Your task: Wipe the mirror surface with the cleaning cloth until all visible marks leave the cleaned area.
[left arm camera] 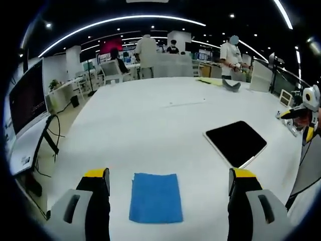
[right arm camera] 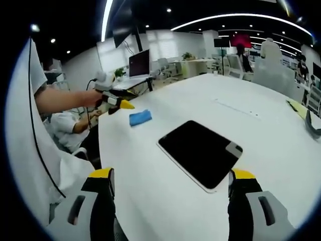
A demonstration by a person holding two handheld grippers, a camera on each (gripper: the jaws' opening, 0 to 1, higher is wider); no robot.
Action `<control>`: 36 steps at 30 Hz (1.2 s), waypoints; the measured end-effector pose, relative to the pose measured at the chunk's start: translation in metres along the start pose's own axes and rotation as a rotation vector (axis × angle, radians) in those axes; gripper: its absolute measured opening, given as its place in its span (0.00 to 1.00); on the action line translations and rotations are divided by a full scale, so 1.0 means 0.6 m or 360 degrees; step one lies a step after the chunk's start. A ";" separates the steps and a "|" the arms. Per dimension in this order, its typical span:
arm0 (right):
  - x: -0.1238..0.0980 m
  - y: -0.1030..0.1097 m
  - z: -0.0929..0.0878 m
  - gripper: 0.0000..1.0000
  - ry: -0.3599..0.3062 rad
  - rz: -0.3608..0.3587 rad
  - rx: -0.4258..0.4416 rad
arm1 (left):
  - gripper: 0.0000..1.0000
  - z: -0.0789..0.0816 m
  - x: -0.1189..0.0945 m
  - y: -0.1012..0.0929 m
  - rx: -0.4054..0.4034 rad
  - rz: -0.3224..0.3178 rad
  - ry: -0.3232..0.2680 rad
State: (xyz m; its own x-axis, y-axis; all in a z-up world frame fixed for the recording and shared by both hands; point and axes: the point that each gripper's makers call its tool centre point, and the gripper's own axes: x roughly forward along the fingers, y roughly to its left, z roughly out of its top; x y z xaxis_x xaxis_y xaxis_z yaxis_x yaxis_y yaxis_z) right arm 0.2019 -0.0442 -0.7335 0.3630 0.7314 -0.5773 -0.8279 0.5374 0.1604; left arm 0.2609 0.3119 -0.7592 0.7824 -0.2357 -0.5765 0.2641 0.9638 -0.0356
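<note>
The blue cleaning cloth (left arm camera: 155, 197) lies flat on the white table (left arm camera: 150, 125), low between the jaws of my left gripper (left arm camera: 169, 174), which is open and empty just short of it. The mirror (left arm camera: 235, 143), a dark slab with a pale rim, lies to the right of the cloth. My right gripper (left arm camera: 297, 124) hangs at the far right edge. In the right gripper view the mirror (right arm camera: 200, 150) sits just ahead of my right gripper (right arm camera: 173, 173), whose jaws stand wide apart and empty. The cloth (right arm camera: 140, 117) lies beyond the mirror, beside my left gripper (right arm camera: 123, 106).
A monitor (left arm camera: 25, 100) and cables stand off the table's left side. A dark curved object (left arm camera: 230, 86) and a yellow sheet (left arm camera: 210, 81) lie at the far end, where several people stand. A person's forearm (right arm camera: 60, 99) and white sleeve (right arm camera: 30, 150) show at the left.
</note>
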 end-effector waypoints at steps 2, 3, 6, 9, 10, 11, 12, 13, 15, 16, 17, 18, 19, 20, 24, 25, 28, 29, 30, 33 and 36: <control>0.002 -0.003 0.002 0.94 0.0004 -0.0001 -0.0002 | 0.85 -0.007 0.002 0.006 -0.0026 0.0024 0.0009; 0.003 -0.003 0.003 0.94 0.0006 -0.0002 -0.0002 | 0.82 -0.009 0.002 0.005 -0.0024 0.0029 0.0011; 0.005 -0.005 0.007 0.94 0.0002 -0.0001 0.0003 | 0.85 -0.012 0.006 0.008 -0.0030 0.0044 -0.0003; 0.007 -0.005 0.005 0.94 0.0013 -0.0005 0.0002 | 0.78 -0.024 0.011 0.011 -0.0001 0.0066 0.0025; 0.008 -0.005 0.004 0.94 0.0017 0.0000 0.0003 | 0.77 -0.028 0.013 0.009 -0.0013 0.0067 0.0037; 0.008 -0.004 0.003 0.94 0.0021 0.0003 0.0007 | 0.76 -0.029 0.013 0.006 -0.0031 0.0065 0.0036; 0.008 -0.004 0.002 0.94 0.0025 0.0001 0.0009 | 0.74 -0.029 0.013 0.005 -0.0034 0.0067 0.0033; 0.008 -0.004 -0.001 0.94 0.0032 0.0000 0.0014 | 0.71 -0.031 0.013 0.005 -0.0033 0.0082 0.0039; 0.007 -0.004 -0.004 0.94 0.0039 -0.0001 0.0018 | 0.65 -0.038 0.014 0.010 -0.0031 0.0132 0.0064; 0.007 -0.005 -0.007 0.94 0.0044 -0.0003 0.0021 | 0.60 -0.038 0.015 0.010 -0.0041 0.0136 0.0062; 0.006 -0.005 -0.008 0.94 0.0047 -0.0003 0.0021 | 0.57 -0.038 0.015 0.009 -0.0047 0.0136 0.0059; 0.005 -0.006 -0.009 0.94 0.0049 -0.0004 0.0025 | 0.56 -0.041 0.016 0.010 -0.0060 0.0153 0.0063; 0.005 -0.007 -0.010 0.94 0.0053 -0.0005 0.0028 | 0.57 -0.042 0.017 0.009 -0.0069 0.0160 0.0070; 0.004 -0.007 -0.011 0.94 0.0055 -0.0006 0.0027 | 0.56 -0.044 0.018 0.009 -0.0075 0.0163 0.0077; 0.003 -0.014 -0.017 0.94 0.0068 -0.0010 0.0037 | 0.49 -0.049 0.021 0.013 -0.0120 0.0216 0.0109; 0.002 -0.016 -0.017 0.94 0.0061 -0.0007 0.0053 | 0.45 -0.049 0.022 0.016 -0.0127 0.0229 0.0105; 0.003 -0.018 -0.010 0.94 0.0026 0.0003 0.0091 | 0.37 -0.048 0.022 0.021 -0.0097 0.0274 0.0119; 0.003 -0.018 -0.010 0.93 0.0026 0.0004 0.0089 | 0.36 -0.048 0.022 0.022 -0.0102 0.0271 0.0122; 0.004 -0.019 -0.008 0.93 0.0024 0.0006 0.0086 | 0.35 -0.049 0.023 0.021 -0.0128 0.0263 0.0131; 0.005 -0.021 -0.003 0.93 0.0013 0.0005 0.0081 | 0.35 -0.050 0.024 0.024 -0.0115 0.0277 0.0130; 0.007 -0.023 -0.002 0.93 0.0007 0.0009 0.0090 | 0.36 -0.056 0.025 0.031 -0.0147 0.0320 0.0150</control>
State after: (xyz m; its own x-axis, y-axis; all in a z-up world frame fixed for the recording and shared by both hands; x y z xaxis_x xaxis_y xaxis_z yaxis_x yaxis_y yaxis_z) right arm 0.2146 -0.0490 -0.7393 0.3561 0.7327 -0.5800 -0.8044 0.5562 0.2088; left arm 0.2586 0.3305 -0.7963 0.7568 -0.0291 -0.6531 0.0519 0.9985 0.0157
